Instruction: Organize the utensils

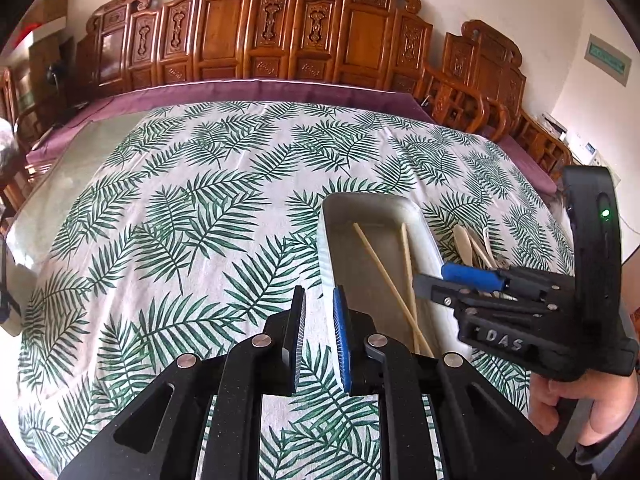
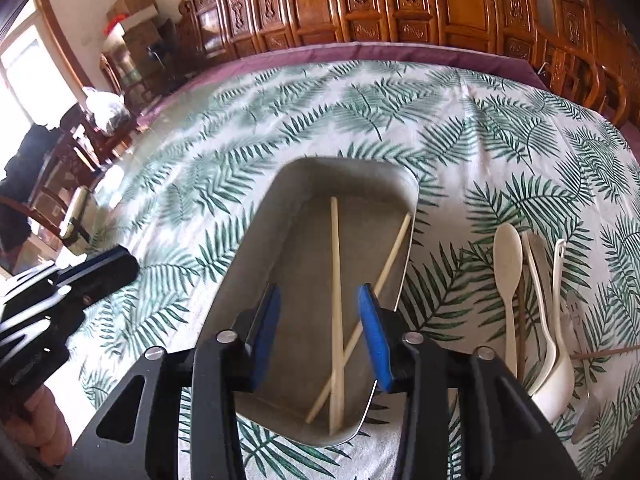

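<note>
A metal tray (image 2: 352,162) lies on the leaf-print tablecloth with two pale chopsticks (image 2: 335,260) crossed inside it. My right gripper (image 2: 319,290) hovers over the tray's near end, open, with the chopsticks lying below the gap and untouched by the pads. The left wrist view shows the tray (image 1: 368,198), the chopsticks (image 1: 384,272) and the right gripper (image 1: 430,274) above the tray's right rim. My left gripper (image 1: 319,290) hangs just left of the tray, jaws a small way apart with nothing between them. Its fingers also show in the right wrist view (image 2: 100,268).
Right of the tray lie a wooden spoon (image 2: 508,256), a white ladle-like spoon (image 2: 556,380), a metal utensil (image 2: 588,412) and a thin brown stick (image 2: 604,352). Carved wooden chairs (image 1: 224,32) line the far edge. A hand (image 1: 560,404) holds the right gripper's handle.
</note>
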The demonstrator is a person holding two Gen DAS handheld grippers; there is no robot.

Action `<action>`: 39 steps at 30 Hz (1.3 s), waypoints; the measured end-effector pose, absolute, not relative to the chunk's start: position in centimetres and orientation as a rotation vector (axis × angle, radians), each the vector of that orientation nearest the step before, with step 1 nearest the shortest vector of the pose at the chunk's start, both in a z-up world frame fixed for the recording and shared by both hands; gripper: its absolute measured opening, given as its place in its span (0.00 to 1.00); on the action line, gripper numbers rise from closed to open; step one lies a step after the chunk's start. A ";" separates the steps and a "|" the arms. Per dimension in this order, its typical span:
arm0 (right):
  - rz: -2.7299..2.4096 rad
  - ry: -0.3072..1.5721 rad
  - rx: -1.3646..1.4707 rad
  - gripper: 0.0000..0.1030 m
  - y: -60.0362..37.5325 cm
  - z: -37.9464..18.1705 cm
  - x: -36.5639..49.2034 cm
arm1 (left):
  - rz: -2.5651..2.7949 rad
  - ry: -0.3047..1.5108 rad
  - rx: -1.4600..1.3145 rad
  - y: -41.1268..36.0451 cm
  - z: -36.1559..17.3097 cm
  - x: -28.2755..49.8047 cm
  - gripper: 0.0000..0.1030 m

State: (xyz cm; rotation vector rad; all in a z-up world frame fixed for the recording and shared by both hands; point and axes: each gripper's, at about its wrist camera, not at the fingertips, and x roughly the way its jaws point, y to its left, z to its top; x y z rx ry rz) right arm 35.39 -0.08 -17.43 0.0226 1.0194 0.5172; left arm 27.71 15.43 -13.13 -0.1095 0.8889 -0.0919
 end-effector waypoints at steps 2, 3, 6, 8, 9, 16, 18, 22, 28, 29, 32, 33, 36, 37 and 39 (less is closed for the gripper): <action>0.526 0.998 0.037 0.43 -1.0 -16.6 35.1 | -0.094 0.887 -0.103 15.0 -13.0 27.5 0.13; 0.532 0.984 0.039 0.43 -1.5 -16.1 34.8 | -0.097 0.887 -0.102 14.9 -12.9 27.3 0.13; 0.525 0.950 0.016 0.43 -3.2 -14.6 34.0 | -0.108 0.883 -0.093 14.0 -12.6 27.0 0.14; 0.520 0.934 0.006 0.41 -4.7 -13.9 33.4 | -0.117 0.878 -0.088 13.3 -12.3 26.8 0.20; 0.514 0.922 -0.001 0.41 -5.9 -13.4 33.0 | -0.121 0.875 -0.087 13.0 -12.1 26.8 0.23; 0.432 0.893 -0.021 0.41 -13.4 -12.2 31.2 | -0.171 0.865 -0.070 9.4 -11.3 26.5 0.39; 0.405 0.894 -0.023 0.41 -15.5 -12.5 30.8 | -0.188 0.864 -0.062 8.2 -11.1 26.4 0.44; 0.354 0.923 -0.026 0.38 -19.2 -13.8 30.6 | -0.218 0.870 -0.050 5.9 -11.2 26.4 0.44; 0.319 0.974 -0.019 0.37 -22.3 -16.4 30.2 | -0.257 0.889 -0.023 2.9 -11.9 26.2 0.45; 0.316 0.980 -0.019 0.37 -22.5 -16.8 30.2 | -0.259 0.892 -0.020 2.7 -11.9 26.2 0.46; 0.308 1.002 -0.025 0.37 -23.1 -18.0 30.3 | -0.269 0.904 -0.011 1.8 -12.4 26.1 0.46; 0.306 1.008 -0.027 0.36 -23.1 -18.2 30.4 | -0.272 0.907 -0.010 1.6 -12.5 26.1 0.46; 0.303 1.025 -0.028 0.35 -23.3 -19.2 30.5 | -0.277 0.918 -0.004 1.1 -12.9 26.0 0.46; 0.302 1.029 -0.029 0.35 -23.3 -19.4 30.6 | -0.278 0.922 -0.002 0.9 -13.0 25.9 0.46; 0.304 1.036 -0.022 0.35 -23.3 -19.8 30.8 | -0.279 0.929 0.003 0.7 -13.3 25.9 0.46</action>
